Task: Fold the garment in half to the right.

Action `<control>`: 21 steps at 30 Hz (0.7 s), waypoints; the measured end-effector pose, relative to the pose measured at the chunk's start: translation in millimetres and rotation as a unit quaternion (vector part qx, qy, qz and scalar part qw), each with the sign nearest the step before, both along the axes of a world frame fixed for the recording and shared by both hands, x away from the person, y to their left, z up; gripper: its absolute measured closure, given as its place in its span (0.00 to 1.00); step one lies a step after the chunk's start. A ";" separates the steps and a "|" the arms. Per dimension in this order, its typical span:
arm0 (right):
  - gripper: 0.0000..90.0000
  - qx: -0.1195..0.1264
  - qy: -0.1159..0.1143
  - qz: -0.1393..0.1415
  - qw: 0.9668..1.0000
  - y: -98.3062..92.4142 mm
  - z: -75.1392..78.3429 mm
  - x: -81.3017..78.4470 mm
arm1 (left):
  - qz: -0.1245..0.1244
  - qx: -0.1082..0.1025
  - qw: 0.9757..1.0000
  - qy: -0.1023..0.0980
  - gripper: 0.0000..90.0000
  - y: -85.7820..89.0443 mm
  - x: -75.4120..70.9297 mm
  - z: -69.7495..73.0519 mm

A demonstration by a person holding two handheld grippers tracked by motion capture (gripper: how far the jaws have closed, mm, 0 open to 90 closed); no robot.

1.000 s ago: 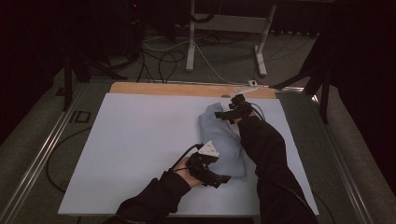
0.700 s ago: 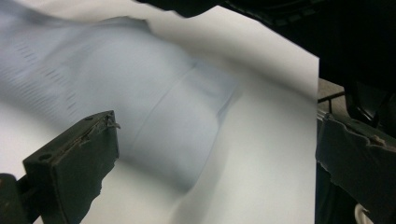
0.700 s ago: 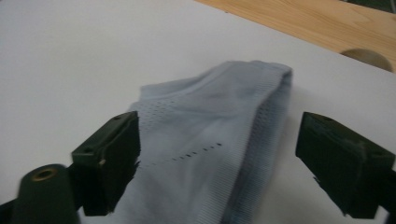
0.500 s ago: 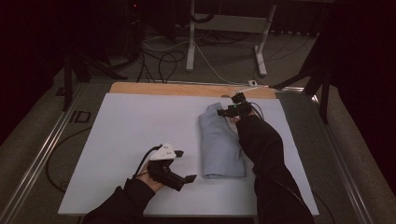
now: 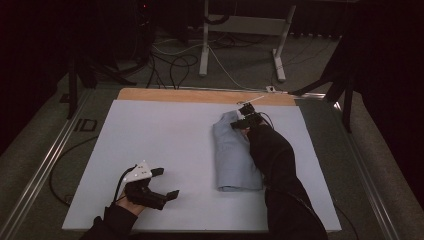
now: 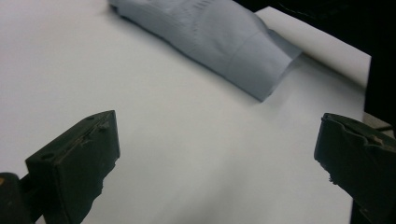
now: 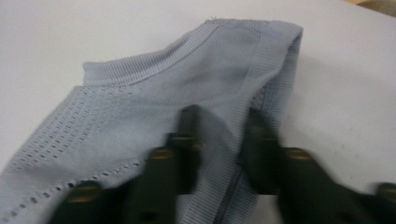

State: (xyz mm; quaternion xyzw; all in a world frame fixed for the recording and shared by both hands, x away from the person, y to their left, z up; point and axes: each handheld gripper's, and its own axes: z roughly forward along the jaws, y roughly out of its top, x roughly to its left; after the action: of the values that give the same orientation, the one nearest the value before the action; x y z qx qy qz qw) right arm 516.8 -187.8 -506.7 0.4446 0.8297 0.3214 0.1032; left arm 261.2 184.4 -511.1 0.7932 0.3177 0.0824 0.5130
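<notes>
two grippers on a white tabletop (image 5: 165,130): left gripper (image 5: 162,182) near the front edge, right gripper (image 5: 244,116) at the folded blue garment (image 5: 235,155). left gripper view: jaws wide apart, empty, garment cut off above. right gripper view: blurred jaws pinch the garment's ribbed hem (image 7: 243,112); no writing legible.

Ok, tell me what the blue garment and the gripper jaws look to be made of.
Blue garment: soft knit fabric, likely synthetic mesh; ribbed edge bands, rows of small holes, matte.
Left gripper jaws: black, matte, probably hard plastic or rubber; edges look chipped.
Right gripper jaws: too blurred to judge.
</notes>
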 end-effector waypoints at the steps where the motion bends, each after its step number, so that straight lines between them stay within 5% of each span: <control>1: 0.96 -0.005 -0.003 0.004 1.000 1.5 0.5 -0.3 | 0.004 0.000 1.000 -0.001 0.01 2.9 0.2 -0.7; 5: 0.98 -0.013 -0.026 0.020 0.999 8.6 7.3 -3.3 | 0.016 0.001 1.000 -0.014 0.01 9.0 -1.7 1.4; 11: 0.98 0.027 -0.086 0.023 0.996 9.2 29.2 -8.1 | 0.021 0.005 0.999 -0.031 0.01 9.6 -4.2 2.2; 21: 0.98 0.008 -0.055 0.002 0.998 2.6 13.9 0.9 | 0.026 0.007 0.999 -0.030 0.01 10.4 -3.1 0.5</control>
State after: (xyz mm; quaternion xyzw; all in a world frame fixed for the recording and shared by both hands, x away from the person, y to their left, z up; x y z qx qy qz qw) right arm 517.7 -185.2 -492.7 0.4256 0.8207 0.3526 0.1446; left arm 258.1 194.8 -510.7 0.7853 0.3222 0.1215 0.5144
